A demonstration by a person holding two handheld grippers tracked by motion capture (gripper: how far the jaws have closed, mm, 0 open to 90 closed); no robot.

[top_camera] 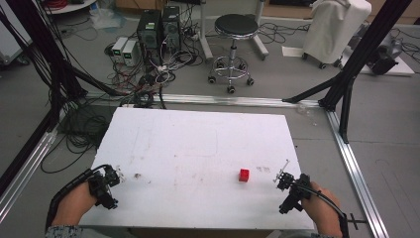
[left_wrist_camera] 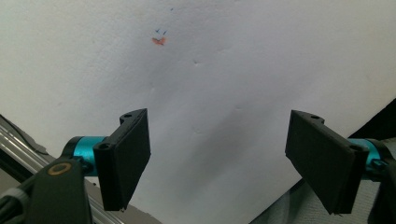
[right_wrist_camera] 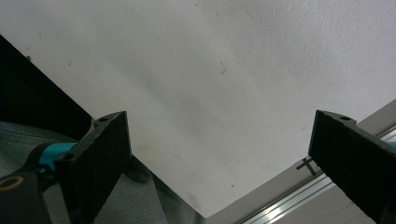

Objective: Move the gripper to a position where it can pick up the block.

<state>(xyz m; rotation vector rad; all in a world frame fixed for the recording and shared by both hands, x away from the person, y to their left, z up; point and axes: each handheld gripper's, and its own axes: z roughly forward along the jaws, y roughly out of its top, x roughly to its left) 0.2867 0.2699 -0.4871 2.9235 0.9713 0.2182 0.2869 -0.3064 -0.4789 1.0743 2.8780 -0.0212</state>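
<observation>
A small red cube [top_camera: 243, 174] sits on the white table [top_camera: 198, 144], right of centre near the front. My left gripper [top_camera: 110, 184] hovers over the front left corner, held in a hand. Its jaws stand wide open in the left gripper view [left_wrist_camera: 217, 158] with bare white board between them. My right gripper [top_camera: 288, 191] is at the front right corner, a short way right of the cube. Its jaws are also wide open in the right gripper view [right_wrist_camera: 219, 158], nothing between them.
A small orange and blue mark [left_wrist_camera: 159, 40] is on the board ahead of the left gripper. Aluminium rails [top_camera: 354, 163] run along the table's right and left sides. A black stool [top_camera: 236, 29], computer boxes [top_camera: 158, 29] and tangled cables [top_camera: 143, 79] lie on the floor beyond.
</observation>
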